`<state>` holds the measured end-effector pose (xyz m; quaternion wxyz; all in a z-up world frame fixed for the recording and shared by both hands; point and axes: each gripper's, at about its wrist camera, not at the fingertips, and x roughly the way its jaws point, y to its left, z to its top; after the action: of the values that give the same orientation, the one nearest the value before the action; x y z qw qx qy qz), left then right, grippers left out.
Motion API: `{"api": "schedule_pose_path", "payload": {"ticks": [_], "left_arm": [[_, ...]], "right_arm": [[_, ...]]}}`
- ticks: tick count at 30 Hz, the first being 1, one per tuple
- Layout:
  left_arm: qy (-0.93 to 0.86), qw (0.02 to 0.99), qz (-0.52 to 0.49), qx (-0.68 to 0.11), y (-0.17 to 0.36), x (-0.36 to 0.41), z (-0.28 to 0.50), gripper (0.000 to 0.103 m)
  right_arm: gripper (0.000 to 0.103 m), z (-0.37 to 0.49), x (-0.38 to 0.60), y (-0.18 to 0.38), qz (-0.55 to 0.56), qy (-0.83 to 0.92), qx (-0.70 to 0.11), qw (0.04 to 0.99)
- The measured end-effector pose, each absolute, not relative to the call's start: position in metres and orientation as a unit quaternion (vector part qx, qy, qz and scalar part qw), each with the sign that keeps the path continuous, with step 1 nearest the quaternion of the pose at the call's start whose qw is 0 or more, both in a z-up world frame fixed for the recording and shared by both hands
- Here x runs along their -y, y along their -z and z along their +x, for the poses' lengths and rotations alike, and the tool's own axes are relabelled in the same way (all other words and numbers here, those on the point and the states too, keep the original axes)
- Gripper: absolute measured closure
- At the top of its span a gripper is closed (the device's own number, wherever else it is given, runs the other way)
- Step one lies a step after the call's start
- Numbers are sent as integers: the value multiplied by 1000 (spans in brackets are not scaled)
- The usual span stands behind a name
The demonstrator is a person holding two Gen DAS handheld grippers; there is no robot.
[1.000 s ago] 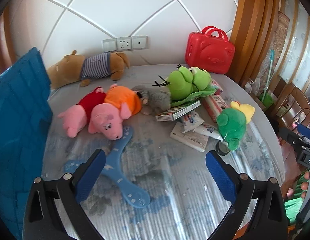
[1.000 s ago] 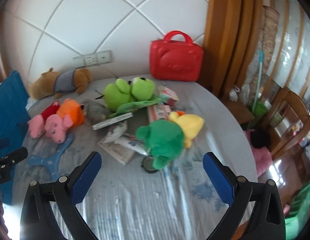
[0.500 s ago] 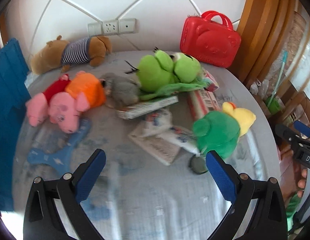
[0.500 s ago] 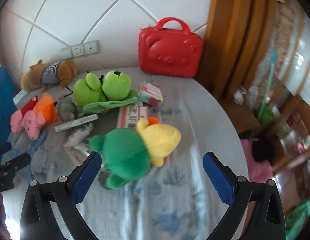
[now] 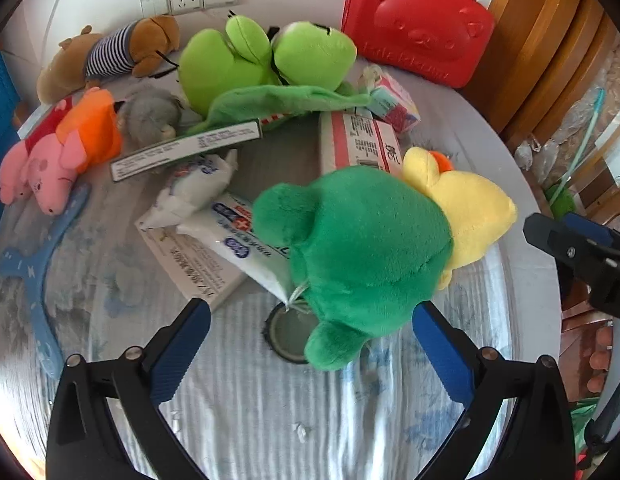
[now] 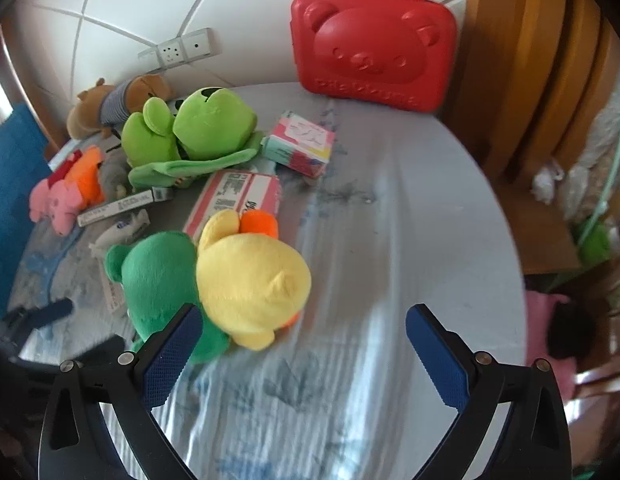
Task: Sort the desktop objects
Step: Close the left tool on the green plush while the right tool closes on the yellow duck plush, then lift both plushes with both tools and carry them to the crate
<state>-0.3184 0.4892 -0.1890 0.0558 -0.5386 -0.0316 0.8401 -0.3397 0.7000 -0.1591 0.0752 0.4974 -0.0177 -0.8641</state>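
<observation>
A dark green plush (image 5: 361, 256) with a yellow duck plush (image 5: 465, 208) against it lies on the round table, just beyond my open left gripper (image 5: 306, 340). My open right gripper (image 6: 302, 340) is close behind the yellow duck (image 6: 250, 280) and the green plush (image 6: 158, 276); its left finger (image 6: 170, 360) overlaps them in view. A light green frog plush (image 5: 262, 60), a pink pig plush (image 5: 58, 156), a grey plush (image 5: 150, 116), boxes (image 5: 357, 140) and tubes (image 5: 246, 236) lie further back. A round lid (image 5: 288, 336) sits under the green plush.
A red bear case (image 6: 369, 40) stands at the back by the wall. A brown striped plush (image 5: 110, 52) lies at the back left. A blue boomerang-shaped toy (image 5: 34, 272) lies at the left. A small colourful box (image 6: 300, 144) lies before the case. The table edge (image 6: 509, 240) drops to chairs on the right.
Both grippers have moved forward and closer to the green and yellow plush, which now fill the near view. Both stay open.
</observation>
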Motion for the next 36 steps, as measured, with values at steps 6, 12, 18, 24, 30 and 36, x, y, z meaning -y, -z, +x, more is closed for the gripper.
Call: {"api": "schedule_pose_path", "payload": {"ticks": [6,12,18,24,30,36], "left_arm": [[-831,55,-553,36,208,-502,-326,0],[-828,67,-555,33,216,-517,-336,0],[-832,82,-548,25,227,-524,-350,0],[-819,107,-563,31,241,-528,-360,0],[-820,114,-560,16,247,-536,-362,2],[-822,116,-558,12,231,-537,-358,19]], "right_arm": [[0,-368,-701,182,514,851,40,98],[0,-388,-700,206,536,832,67,125],[0,-401,-693,220,537,827,75,148],[0,-417,-689,233,541,818,88,175],[0,-419,-690,245,549,807,102,193],[24,-407,-686,231,529,816,104,210]]}}
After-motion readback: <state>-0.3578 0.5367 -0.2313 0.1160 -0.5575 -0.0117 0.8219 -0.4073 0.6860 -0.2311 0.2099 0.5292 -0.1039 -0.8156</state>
